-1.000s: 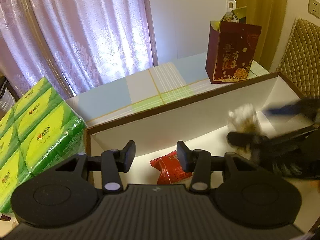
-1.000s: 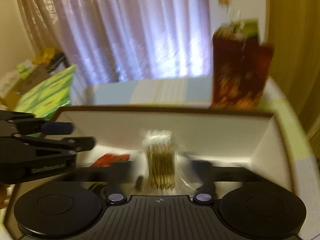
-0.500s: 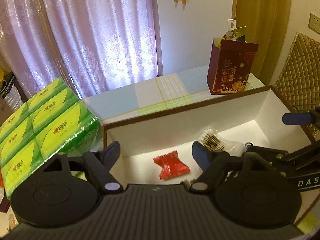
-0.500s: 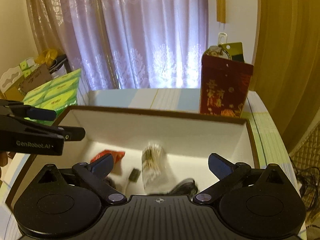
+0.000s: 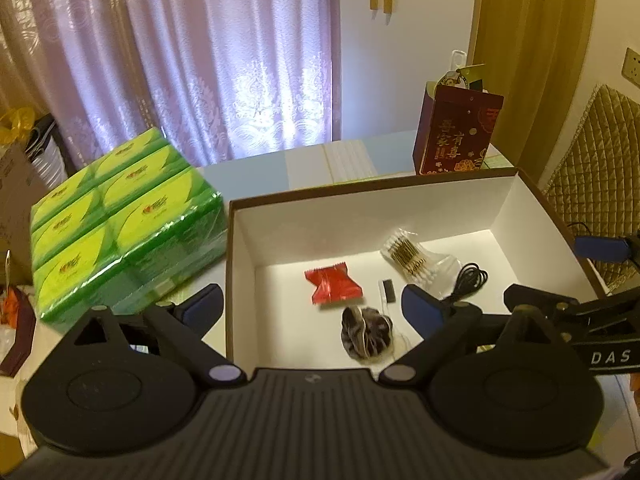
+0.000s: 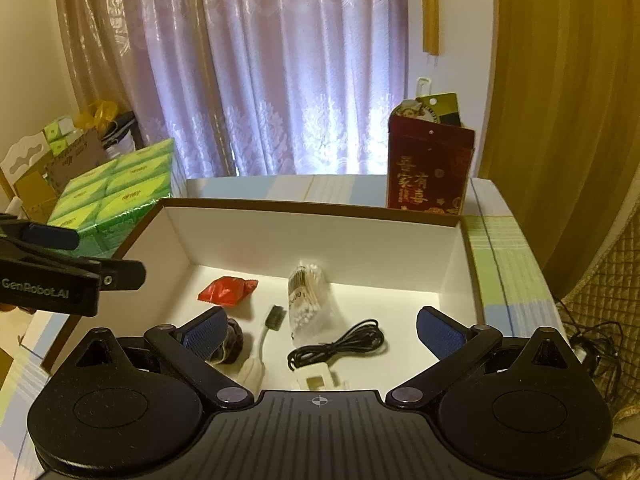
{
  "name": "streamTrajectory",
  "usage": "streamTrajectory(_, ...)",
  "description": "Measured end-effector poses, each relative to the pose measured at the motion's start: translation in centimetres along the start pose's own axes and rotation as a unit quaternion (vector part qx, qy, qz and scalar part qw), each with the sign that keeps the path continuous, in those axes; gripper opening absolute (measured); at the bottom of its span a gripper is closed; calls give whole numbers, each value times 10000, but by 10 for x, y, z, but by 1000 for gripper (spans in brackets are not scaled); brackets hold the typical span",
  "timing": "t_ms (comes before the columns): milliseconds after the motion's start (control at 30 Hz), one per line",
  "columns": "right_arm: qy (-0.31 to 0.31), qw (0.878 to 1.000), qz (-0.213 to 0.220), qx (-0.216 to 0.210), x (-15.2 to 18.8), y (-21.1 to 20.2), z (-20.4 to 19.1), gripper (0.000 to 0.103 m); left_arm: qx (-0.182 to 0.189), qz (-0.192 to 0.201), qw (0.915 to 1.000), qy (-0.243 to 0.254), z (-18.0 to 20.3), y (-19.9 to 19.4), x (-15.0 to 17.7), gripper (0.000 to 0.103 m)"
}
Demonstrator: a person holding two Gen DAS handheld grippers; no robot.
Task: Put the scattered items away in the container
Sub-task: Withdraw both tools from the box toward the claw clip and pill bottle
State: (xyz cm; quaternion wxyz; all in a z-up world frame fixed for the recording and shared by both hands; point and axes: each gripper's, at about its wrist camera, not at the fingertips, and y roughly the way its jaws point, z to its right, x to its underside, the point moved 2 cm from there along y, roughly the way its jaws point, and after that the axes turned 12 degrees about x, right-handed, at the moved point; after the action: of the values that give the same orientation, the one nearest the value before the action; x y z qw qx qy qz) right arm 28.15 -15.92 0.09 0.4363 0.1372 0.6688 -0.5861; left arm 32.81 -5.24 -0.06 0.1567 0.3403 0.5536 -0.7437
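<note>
A white box with a brown rim [image 5: 360, 196] [image 6: 312, 207] holds a red packet [image 5: 334, 288] [image 6: 226, 290], a clear bag of cotton swabs [image 5: 412, 258] [image 6: 306, 298], a coiled black cable [image 5: 472, 276] [image 6: 340, 346], a dark scrunchie [image 5: 366, 336] [image 6: 234, 342] and a white adapter [image 6: 262, 340]. My left gripper [image 5: 314, 306] hangs open above the box's near left corner, holding nothing. My right gripper [image 6: 322, 328] is open and empty over the box's near side, above the cable. Each gripper shows at the edge of the other's view.
Green tissue packs [image 5: 120, 216] [image 6: 116, 196] are stacked left of the box. A dark red gift bag [image 5: 456, 136] [image 6: 430, 168] stands behind it on the striped tablecloth. A quilted chair back [image 5: 592, 184] is at the right, curtains behind.
The right gripper opened and let go of the cotton swab bag, which now lies in the box. The left gripper's jaws spread wide. Both grippers pulled back and up.
</note>
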Motion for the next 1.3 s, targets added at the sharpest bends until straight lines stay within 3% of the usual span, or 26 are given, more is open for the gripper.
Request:
streamTrajectory(600, 105, 9998, 143, -118, 42, -77, 2, 103, -104, -18, 9990, -445, 18, -75, 70, 95)
streamTrajectory(1300, -170, 9994, -204, -208, 99, -109, -11, 103, -123, -225, 9987, -440, 51, -98, 127, 98)
